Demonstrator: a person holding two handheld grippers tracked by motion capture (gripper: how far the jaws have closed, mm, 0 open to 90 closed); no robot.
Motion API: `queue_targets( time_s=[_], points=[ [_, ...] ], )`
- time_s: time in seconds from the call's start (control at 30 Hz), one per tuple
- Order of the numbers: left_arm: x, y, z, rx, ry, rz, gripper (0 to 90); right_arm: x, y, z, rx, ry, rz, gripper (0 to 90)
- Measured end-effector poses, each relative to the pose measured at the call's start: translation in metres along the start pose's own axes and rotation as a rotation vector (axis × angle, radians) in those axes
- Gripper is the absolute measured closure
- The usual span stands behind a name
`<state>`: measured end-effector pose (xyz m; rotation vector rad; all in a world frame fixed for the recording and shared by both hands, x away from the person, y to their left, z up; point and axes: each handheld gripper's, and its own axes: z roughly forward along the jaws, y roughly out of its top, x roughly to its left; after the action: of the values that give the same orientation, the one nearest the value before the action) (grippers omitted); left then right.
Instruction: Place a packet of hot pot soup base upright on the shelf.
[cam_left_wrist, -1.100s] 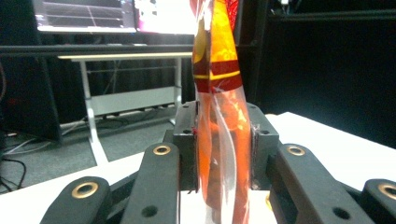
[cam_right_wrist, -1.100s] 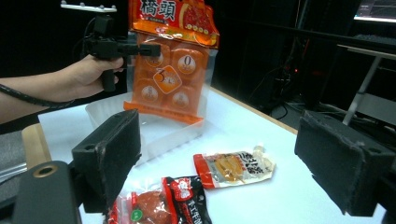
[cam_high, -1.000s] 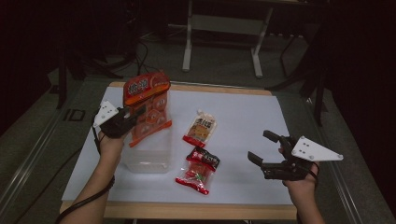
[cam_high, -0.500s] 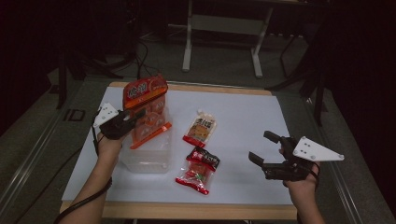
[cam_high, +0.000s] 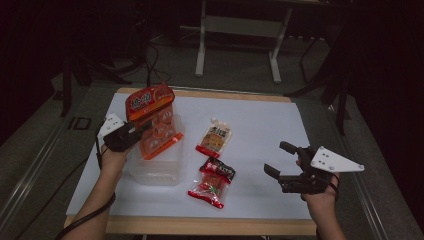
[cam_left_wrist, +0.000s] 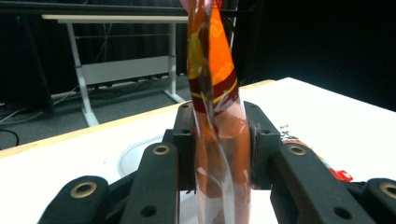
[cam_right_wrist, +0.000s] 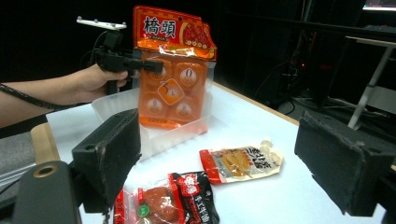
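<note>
Orange snack bag (cam_high: 151, 120): light, crinkly, slippery; left tool (cam_high: 131, 136) is pinching its side edge above the clear tub (cam_high: 155, 170). Right tool (cam_high: 281, 161) is hovering, jaws apart, holding nothing.

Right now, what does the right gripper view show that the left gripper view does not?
Right gripper view alone: the orange packet's printed front over the clear tub, the left claw, the black-red packet and the pale pouch. Left gripper view alone: the pads pressing the packet edge-on. Both share the orange packet and the white table.
</note>
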<state>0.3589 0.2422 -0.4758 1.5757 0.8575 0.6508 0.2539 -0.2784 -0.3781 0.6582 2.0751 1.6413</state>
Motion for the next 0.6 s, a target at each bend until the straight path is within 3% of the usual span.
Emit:
queue_targets(
  time_s=[0.07,0.17,0.33,0.43,0.6],
  points=[
    [0.0023,-0.0007,-0.0008,0.007,0.005,-0.013,68.8,0.0002,-0.0003,0.0006,0.001,0.001,0.0,14.3],
    [0.0068,-0.0013,-0.0043,0.008,0.05,-0.029,62.1,-0.0001,-0.0013,0.0009,0.005,0.002,0.001,14.3],
    [0.009,0.0008,-0.0071,-0.008,0.055,-0.049,57.5,-0.001,-0.0033,0.0023,0.008,0.004,0.007,14.3],
    [0.0092,0.0022,-0.0069,0.018,0.061,-0.083,45.8,-0.0003,-0.0041,0.0034,0.012,0.006,0.005,14.3],
    [0.0074,0.0057,-0.0102,0.017,0.063,-0.131,19.2,-0.0009,-0.0058,0.0051,0.021,-0.002,-0.001,14.4]
  ],
)
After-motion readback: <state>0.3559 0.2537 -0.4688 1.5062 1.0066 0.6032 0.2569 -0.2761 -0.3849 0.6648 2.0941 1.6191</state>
